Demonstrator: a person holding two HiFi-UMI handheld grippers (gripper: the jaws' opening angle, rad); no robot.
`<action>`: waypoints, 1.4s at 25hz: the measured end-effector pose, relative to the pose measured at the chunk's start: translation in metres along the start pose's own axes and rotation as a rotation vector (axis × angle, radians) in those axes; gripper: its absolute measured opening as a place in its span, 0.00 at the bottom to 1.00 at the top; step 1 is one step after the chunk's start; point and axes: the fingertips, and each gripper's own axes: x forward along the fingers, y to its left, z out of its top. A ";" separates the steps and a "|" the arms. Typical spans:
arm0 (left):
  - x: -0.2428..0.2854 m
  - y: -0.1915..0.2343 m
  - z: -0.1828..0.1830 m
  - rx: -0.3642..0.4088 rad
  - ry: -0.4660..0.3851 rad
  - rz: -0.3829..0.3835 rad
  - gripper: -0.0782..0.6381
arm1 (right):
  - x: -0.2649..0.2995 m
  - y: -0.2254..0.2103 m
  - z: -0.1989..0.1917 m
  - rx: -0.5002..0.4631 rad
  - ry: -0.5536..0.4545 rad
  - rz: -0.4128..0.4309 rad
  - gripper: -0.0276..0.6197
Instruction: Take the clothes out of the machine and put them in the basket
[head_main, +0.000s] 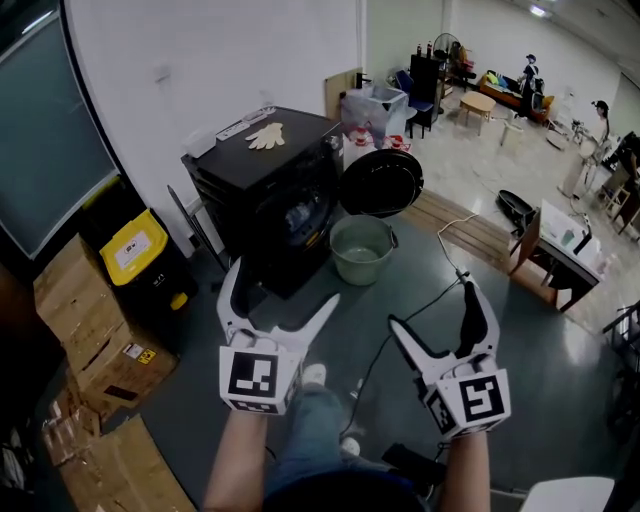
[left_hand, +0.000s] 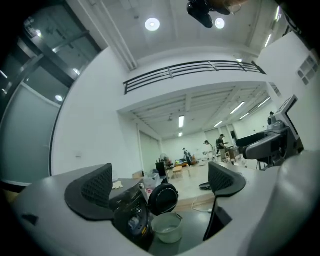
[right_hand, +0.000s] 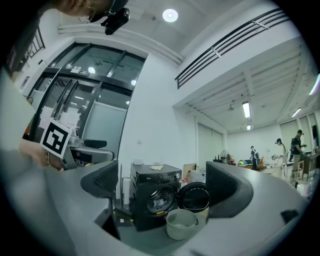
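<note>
We hold the left gripper (head_main: 283, 283) and right gripper (head_main: 430, 303) with jaws spread wide and empty, well apart from the washing machine (head_main: 262, 175). Its door (head_main: 380, 183) stands open and the clothes (right_hand: 157, 198) lie in the drum. The basket (head_main: 360, 272) appears empty, so we judge that all transfers are still to do.

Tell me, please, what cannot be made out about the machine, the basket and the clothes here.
- Clothes: only pale shapes in the drum in the right gripper view, too small to count; the drum is dark in the head view.
- Machine, left gripper view: its left part is hidden behind a pad.
- Basket: too small to tell whether its bottom is bare.
- Pale thing atop the machine: too small to name.
</note>
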 end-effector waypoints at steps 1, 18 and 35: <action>0.003 0.000 -0.001 0.006 0.001 -0.009 0.90 | 0.002 -0.003 0.000 0.005 -0.006 -0.009 0.85; 0.155 0.083 -0.064 -0.083 0.080 -0.014 0.89 | 0.147 -0.076 -0.059 -0.073 0.220 -0.081 0.84; 0.325 0.222 -0.126 -0.143 0.097 0.032 0.89 | 0.357 -0.109 -0.087 -0.071 0.298 -0.089 0.84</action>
